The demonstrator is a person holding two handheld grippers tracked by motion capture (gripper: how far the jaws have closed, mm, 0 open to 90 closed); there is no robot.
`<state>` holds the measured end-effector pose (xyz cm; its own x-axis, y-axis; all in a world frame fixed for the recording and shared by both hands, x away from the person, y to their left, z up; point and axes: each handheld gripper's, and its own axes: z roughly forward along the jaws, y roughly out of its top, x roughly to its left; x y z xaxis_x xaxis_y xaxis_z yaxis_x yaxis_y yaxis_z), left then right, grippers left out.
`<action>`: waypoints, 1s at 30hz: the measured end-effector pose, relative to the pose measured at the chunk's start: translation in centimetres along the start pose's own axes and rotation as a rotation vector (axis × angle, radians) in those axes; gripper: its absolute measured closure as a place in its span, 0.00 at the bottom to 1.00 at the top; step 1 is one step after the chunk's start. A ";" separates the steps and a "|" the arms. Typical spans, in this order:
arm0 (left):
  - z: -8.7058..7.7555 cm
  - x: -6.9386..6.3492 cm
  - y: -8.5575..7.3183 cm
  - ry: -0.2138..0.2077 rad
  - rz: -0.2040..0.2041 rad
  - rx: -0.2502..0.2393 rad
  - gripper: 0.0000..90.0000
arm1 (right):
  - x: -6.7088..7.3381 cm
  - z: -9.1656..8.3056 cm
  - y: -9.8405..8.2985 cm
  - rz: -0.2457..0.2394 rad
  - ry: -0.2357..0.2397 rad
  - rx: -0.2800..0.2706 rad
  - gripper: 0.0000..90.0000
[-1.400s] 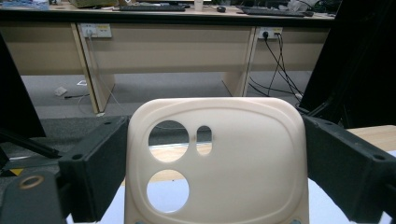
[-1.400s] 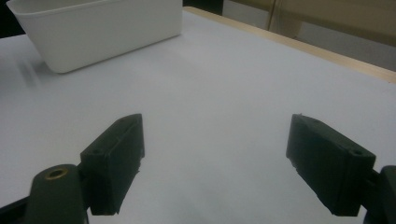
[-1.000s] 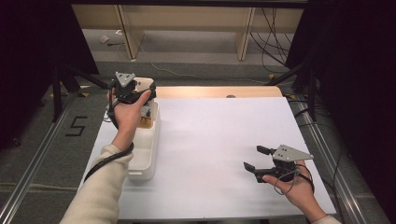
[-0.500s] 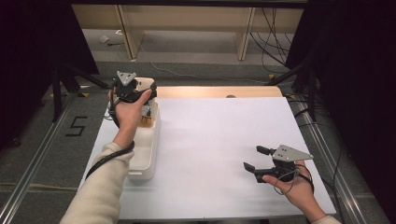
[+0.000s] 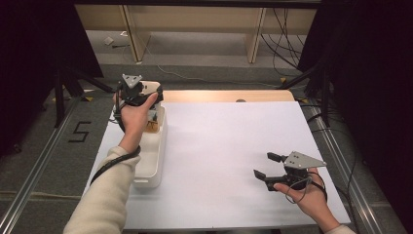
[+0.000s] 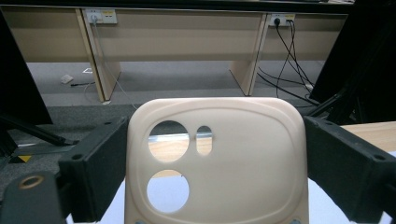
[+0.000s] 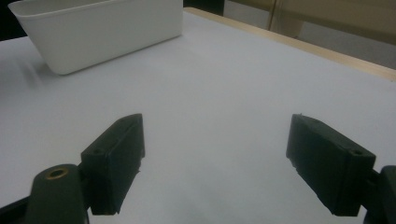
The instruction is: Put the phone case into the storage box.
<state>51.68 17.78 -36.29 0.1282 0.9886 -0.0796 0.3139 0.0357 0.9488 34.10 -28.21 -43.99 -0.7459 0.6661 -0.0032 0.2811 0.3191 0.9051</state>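
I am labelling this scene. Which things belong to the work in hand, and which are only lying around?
In the work:
- left tool, shut on the beige plastic plate with holes
- white bin

Lying around:
- right tool, open over the white table
- cables on the floor

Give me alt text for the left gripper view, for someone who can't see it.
A beige plastic panel with three cut-out holes stands upright between the left gripper's two black jaws, which press its side edges. Beyond lie a grey floor and pale wooden furniture.
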 end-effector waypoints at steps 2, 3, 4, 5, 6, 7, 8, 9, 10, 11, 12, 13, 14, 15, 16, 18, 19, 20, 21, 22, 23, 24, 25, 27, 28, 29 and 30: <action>0.0 0.0 0.1 0.000 -0.002 -0.001 0.12 | 0.0 0.0 0.0 -0.001 0.000 -0.001 0.23; 0.0 0.1 0.1 0.002 -0.002 -0.001 0.12 | 0.0 0.0 0.0 -0.001 0.000 -0.001 0.23; 0.0 0.2 0.2 0.003 -0.003 -0.001 0.12 | 0.0 0.0 0.0 0.000 0.001 0.001 0.23; 0.0 0.2 0.2 0.002 -0.006 0.000 0.12 | 0.0 0.0 0.0 0.001 0.001 0.001 0.23; 0.0 0.2 0.2 0.002 -0.007 0.001 0.12 | 0.0 0.0 0.0 0.002 0.001 0.001 0.23; 0.0 0.2 0.2 0.001 -0.007 0.001 0.12 | 0.0 0.0 0.0 0.002 0.001 0.001 0.23; 0.1 0.2 0.2 0.001 -0.006 0.001 0.12 | 0.0 0.0 0.0 -0.002 0.000 0.000 0.23; 0.1 0.2 0.2 0.001 -0.006 0.001 0.12 | 0.0 0.0 0.0 -0.003 0.001 -0.001 0.23; 0.1 0.2 0.2 0.001 -0.008 0.001 0.12 | 0.0 0.0 0.0 -0.003 0.001 -0.001 0.23; 0.2 0.2 0.2 0.000 -0.009 0.002 0.12 | 0.0 0.0 0.0 -0.003 0.000 -0.001 0.23; 0.2 0.2 0.2 0.001 -0.010 0.004 0.12 | 0.0 0.0 0.0 -0.002 0.001 -0.001 0.23; 0.2 0.3 0.2 0.002 -0.009 0.006 0.12 | 0.0 0.0 0.0 -0.001 0.000 -0.001 0.23; 0.3 0.3 0.2 0.002 -0.012 0.006 0.12 | 0.0 0.0 0.0 -0.001 0.000 -0.001 0.23; 0.3 0.3 0.2 0.002 -0.013 0.008 0.12 | 0.0 0.0 0.0 -0.001 0.000 -0.001 0.23; 0.4 0.3 0.1 0.002 -0.015 0.008 0.12 | 0.0 0.0 0.0 0.000 0.000 0.000 0.23; 0.4 0.3 0.1 0.003 -0.015 0.011 0.12 | 0.0 0.0 0.0 0.001 -0.001 -0.003 0.23; 0.5 0.3 0.1 0.003 -0.015 0.011 0.12 | 0.0 0.0 0.0 0.000 0.000 -0.003 0.23; 0.5 0.3 0.0 0.002 -0.015 0.012 0.12 | 0.0 0.0 0.0 0.000 0.000 -0.001 0.23; 0.6 0.3 0.0 0.001 -0.015 0.013 0.12 | 0.0 0.0 0.0 0.002 0.002 0.001 0.23; 0.6 0.4 0.0 0.001 -0.016 0.014 0.12 | 0.0 0.0 0.0 0.000 0.002 0.000 0.23; 0.7 0.4 0.0 0.001 -0.017 0.015 0.12 | 0.0 0.0 0.0 -0.001 0.003 0.001 0.23; 0.7 0.4 0.0 0.002 -0.018 0.017 0.12 | 0.0 0.1 0.0 -0.001 0.004 0.001 0.23; 0.7 0.4 0.0 0.001 -0.017 0.018 0.12 | 0.0 0.1 0.0 -0.001 0.004 0.001 0.23; 0.8 0.4 -0.1 0.000 -0.019 0.020 0.12 | 0.0 0.0 0.0 0.000 0.003 0.000 0.23; 0.9 0.4 -0.1 0.001 -0.020 0.021 0.12 | 0.0 0.0 0.0 -0.001 0.003 -0.001 0.23; 0.9 0.4 -0.1 0.001 -0.024 0.023 0.12 | 0.0 0.0 0.0 0.001 0.003 0.000 0.23; 0.9 0.4 -0.1 0.001 -0.025 0.025 0.12 | 0.0 0.0 0.0 0.001 0.003 0.000 0.23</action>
<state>52.58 18.08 -36.66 0.1187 0.9876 -0.1027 0.3407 0.0566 0.9385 34.10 -28.19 -44.01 -0.7472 0.6646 -0.0012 0.2818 0.3185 0.9051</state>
